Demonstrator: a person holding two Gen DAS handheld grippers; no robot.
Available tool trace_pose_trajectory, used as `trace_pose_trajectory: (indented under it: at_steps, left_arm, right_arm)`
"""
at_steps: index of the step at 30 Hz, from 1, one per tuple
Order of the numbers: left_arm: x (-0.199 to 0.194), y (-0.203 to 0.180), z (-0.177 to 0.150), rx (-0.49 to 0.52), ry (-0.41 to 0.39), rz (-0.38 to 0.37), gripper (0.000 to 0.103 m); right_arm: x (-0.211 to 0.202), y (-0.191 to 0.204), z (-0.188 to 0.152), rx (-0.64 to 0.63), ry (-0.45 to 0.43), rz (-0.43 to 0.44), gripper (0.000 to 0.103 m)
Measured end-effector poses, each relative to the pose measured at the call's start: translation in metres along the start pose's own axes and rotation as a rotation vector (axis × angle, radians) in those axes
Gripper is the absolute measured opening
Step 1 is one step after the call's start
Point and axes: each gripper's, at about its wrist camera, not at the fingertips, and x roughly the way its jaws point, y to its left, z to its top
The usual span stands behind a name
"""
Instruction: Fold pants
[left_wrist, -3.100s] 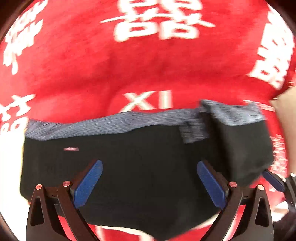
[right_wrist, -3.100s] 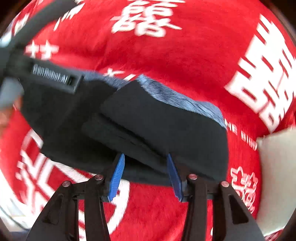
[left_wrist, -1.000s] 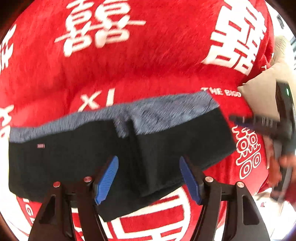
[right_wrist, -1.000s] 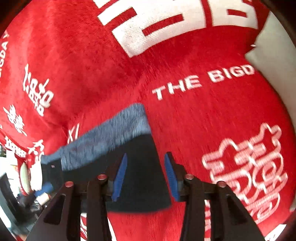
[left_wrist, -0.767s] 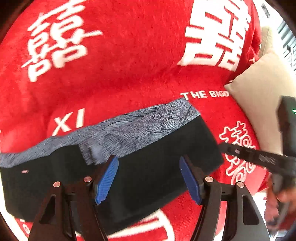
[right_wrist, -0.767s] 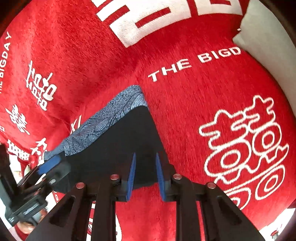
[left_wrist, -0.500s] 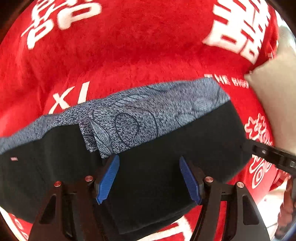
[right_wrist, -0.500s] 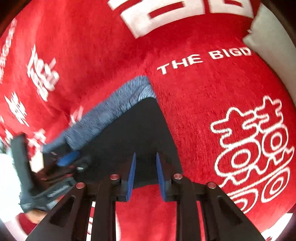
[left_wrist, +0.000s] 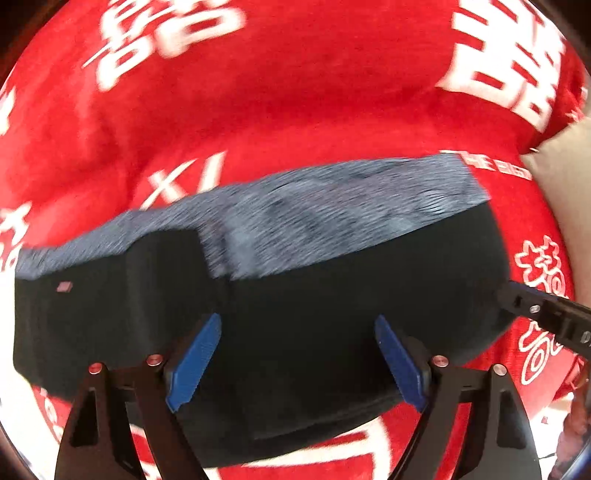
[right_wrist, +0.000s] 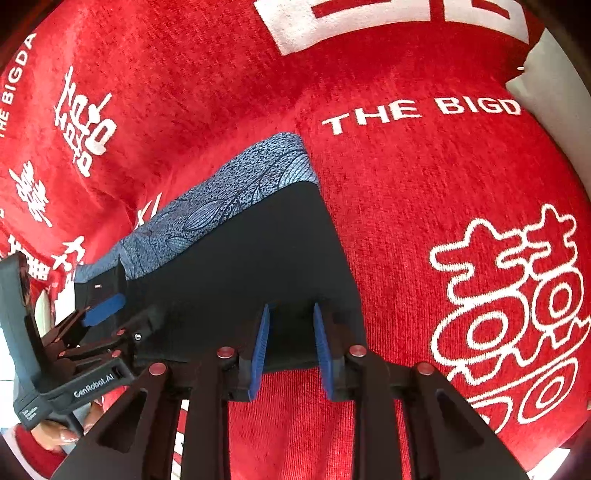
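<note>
The black pants (left_wrist: 332, 295) lie folded across a red blanket, their blue-grey patterned waistband (left_wrist: 332, 206) along the far edge. My left gripper (left_wrist: 295, 319) points down over their middle. Its jaws are opening and stand wide, with the cloth under them and nothing pinched. In the right wrist view the pants (right_wrist: 240, 258) taper toward me. My right gripper (right_wrist: 291, 306) stands at their near right edge, jaws narrow but apart, flat cloth showing in the gap. The left gripper (right_wrist: 105, 308) appears there at the left, and the right gripper's finger (left_wrist: 535, 314) enters the left view from the right.
The red blanket (right_wrist: 424, 221) with white characters covers the whole surface. A beige cushion (left_wrist: 569, 177) lies at the right edge, also the cushion (right_wrist: 554, 81) at the upper right. A person's hand (right_wrist: 55, 435) holds the left gripper's handle at the lower left.
The left gripper sank closer to the pants and its jaws spread wider. The right gripper settled at the pants' right edge with narrower jaws. The folded pants now lie flatter.
</note>
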Motion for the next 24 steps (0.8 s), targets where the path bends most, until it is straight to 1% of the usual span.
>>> trace_pose_trajectory:
  at_steps: [2,4,8,12,14,15,16,20,22,24]
  left_arm:
    - [-0.004,0.013,-0.007,-0.05,0.007,0.016,0.086]
    - [-0.009,0.023,-0.016,-0.098,0.009,0.033,0.086]
    - [-0.019,0.038,-0.032,-0.155,0.009,0.043,0.086]
    - [-0.028,0.048,-0.045,-0.16,-0.005,0.017,0.086]
    - [-0.029,0.051,-0.047,-0.155,-0.002,0.005,0.086]
    - [-0.031,0.055,-0.049,-0.156,0.002,-0.007,0.086]
    - [-0.032,0.057,-0.05,-0.159,0.005,-0.014,0.086]
    - [-0.038,0.076,-0.065,-0.169,0.015,-0.04,0.086]
    - [-0.04,0.091,-0.074,-0.187,0.01,-0.043,0.086]
    - [-0.042,0.112,-0.086,-0.237,0.011,-0.052,0.086]
  right_arm:
    - [0.0,0.001,0.002,-0.017,0.007,0.001,0.028]
    - [0.0,0.004,0.004,-0.041,0.02,-0.003,0.031]
    - [-0.002,0.014,0.005,-0.081,0.033,-0.01,0.046]
    - [-0.002,0.03,0.001,-0.116,0.03,-0.069,0.054]
    - [-0.003,0.039,-0.002,-0.108,0.023,-0.086,0.056]
    - [-0.005,0.044,-0.004,-0.099,0.019,-0.08,0.056]
    - [-0.007,0.052,-0.007,-0.089,0.013,-0.073,0.056]
    - [-0.009,0.082,-0.018,-0.094,-0.022,-0.09,0.057]
    - [-0.004,0.105,-0.025,-0.117,-0.023,-0.087,0.057]
    - [0.008,0.13,-0.029,-0.157,0.001,-0.082,0.058]
